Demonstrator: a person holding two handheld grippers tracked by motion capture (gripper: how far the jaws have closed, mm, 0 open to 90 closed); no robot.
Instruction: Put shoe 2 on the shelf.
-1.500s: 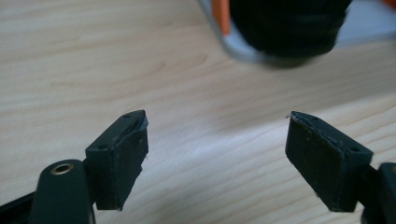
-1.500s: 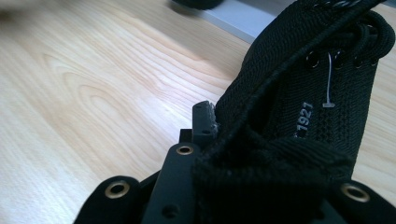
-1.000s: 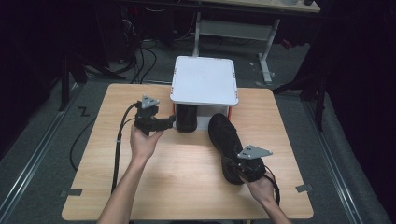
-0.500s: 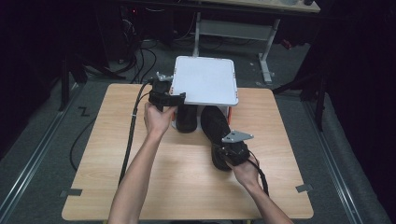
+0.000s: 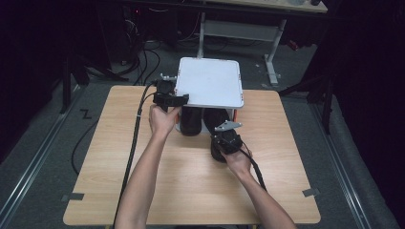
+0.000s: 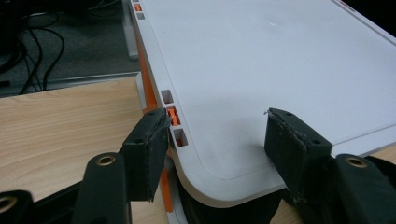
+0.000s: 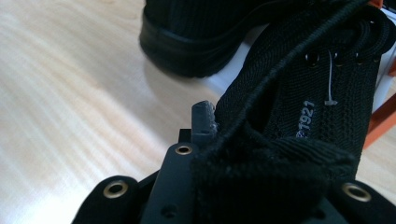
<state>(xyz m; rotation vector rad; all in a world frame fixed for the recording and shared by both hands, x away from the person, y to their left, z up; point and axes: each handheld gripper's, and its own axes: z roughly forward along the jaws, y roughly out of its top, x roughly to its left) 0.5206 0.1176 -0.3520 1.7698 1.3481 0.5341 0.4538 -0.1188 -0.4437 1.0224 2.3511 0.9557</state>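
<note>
Two black shoes at a white two-level shoe rack on a wooden table.

In the high view the left gripper (image 5: 177, 98) sits at about 10 o'clock from the table's middle, at the near left corner of the flat white plastic rack top (image 5: 210, 81). Its jaws have just been closing; they straddle that corner, one beside the orange-slotted edge, one over the top, not visibly pressing. Under the top, at 12 o'clock, a black knit shoe (image 5: 190, 121) stands inside the rack, heel toward the person. Just right of it, the second black knit lace-up shoe (image 5: 216, 125) lies partly under the top, its heel collar pinched by the right gripper (image 5: 219, 148), jaws pressed together on the fabric. The light wooden table (image 5: 119, 157) carries everything.
</note>
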